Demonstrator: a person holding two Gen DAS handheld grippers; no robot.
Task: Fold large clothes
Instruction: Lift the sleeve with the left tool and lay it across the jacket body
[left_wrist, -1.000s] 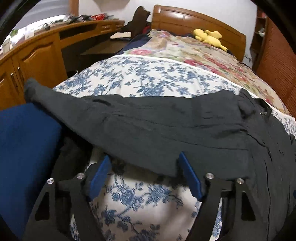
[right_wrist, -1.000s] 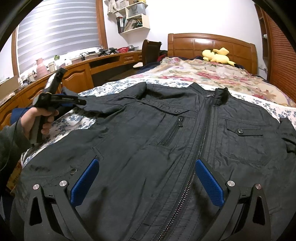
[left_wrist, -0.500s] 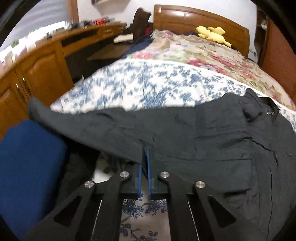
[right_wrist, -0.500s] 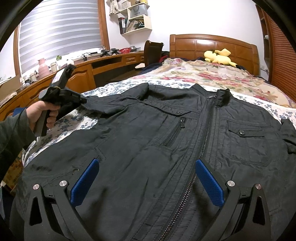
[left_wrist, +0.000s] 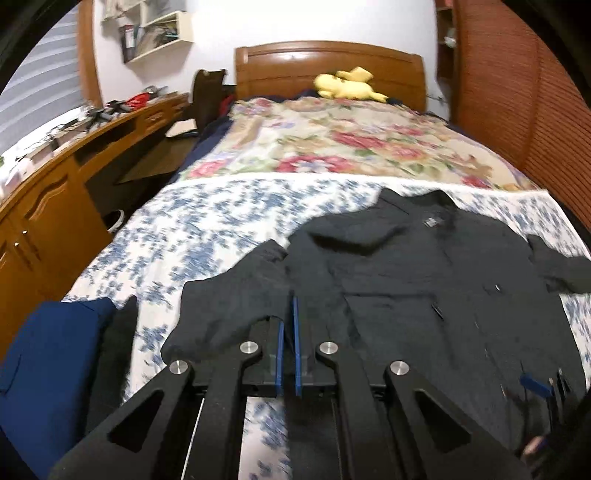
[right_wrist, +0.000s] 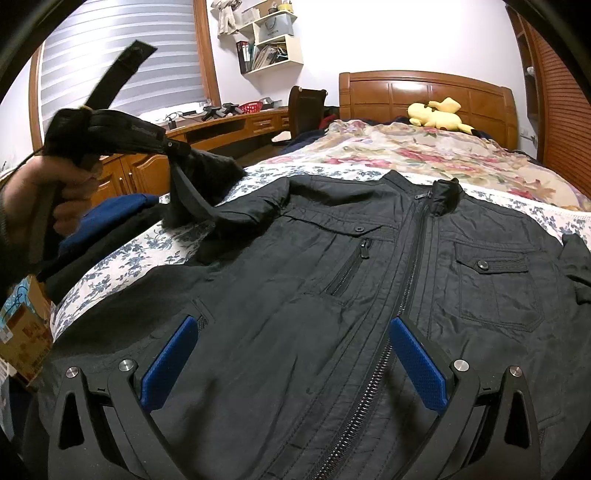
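Left hand-held gripper (left_wrist: 287, 328) has just clenched on the black jacket's sleeve (right_wrist: 207, 206), lifting it off the bed (right_wrist: 258, 177) to fold inward, while the right hand-held gripper (right_wrist: 295, 358) hovers open-jawed over the jacket (right_wrist: 369, 295), which next needs the sleeve laid across its chest.

Bedroom — wooden headboard (right_wrist: 424, 94) at far white wall (right_wrist: 388, 37), curved wooden desk (right_wrist: 221, 127) left under blinds (right_wrist: 122, 70), wall shelves (right_wrist: 271, 40) far — slatted wooden panel (right_wrist: 561, 92) right.
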